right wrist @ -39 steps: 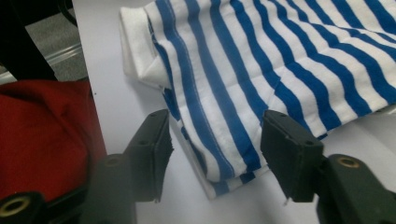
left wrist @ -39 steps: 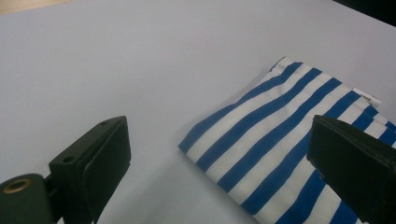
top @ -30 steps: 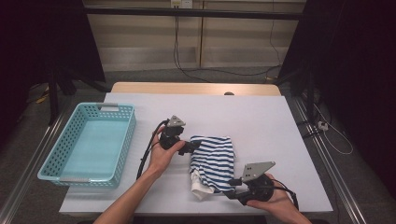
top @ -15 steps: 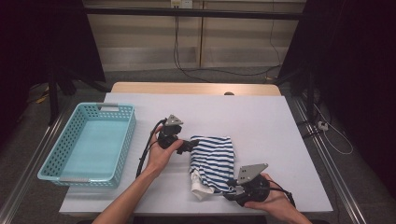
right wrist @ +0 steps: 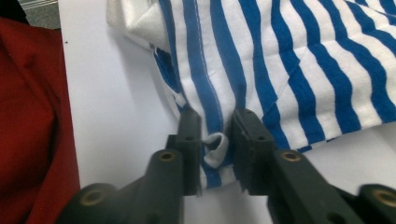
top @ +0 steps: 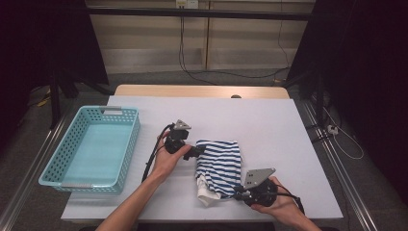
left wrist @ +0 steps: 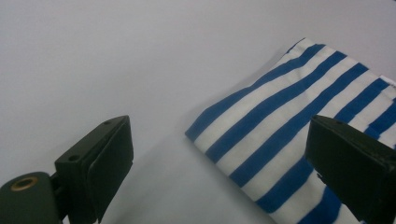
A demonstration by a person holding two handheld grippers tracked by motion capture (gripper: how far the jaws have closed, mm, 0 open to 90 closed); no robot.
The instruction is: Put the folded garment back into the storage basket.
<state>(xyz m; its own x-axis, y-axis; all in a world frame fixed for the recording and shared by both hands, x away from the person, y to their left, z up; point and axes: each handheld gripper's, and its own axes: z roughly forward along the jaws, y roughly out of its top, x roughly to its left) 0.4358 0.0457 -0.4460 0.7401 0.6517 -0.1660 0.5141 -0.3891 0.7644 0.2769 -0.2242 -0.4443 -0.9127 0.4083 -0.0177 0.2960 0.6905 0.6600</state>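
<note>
Since the earlier frames the right gripper [top: 239, 192] has edged in toward the near right edge of the striped cloth [top: 219, 163], and its jaws have just been closing with a fold of that cloth between them. From above it sits at the near edge of the white table [top: 288, 144], the person's hand under it, but the grip itself is too small to read. The right gripper view [right wrist: 217, 140] settles it: both pads pinch a bunched blue-and-white edge, with a red garment at the left of that view. The left gripper [top: 195, 153] rests at the cloth's far left corner. Its own view [left wrist: 219, 158] shows the jaws spread wide, the right one over the stripes, the left one over bare table. A turquoise basket [top: 53, 168] stands well apart at the left.
</note>
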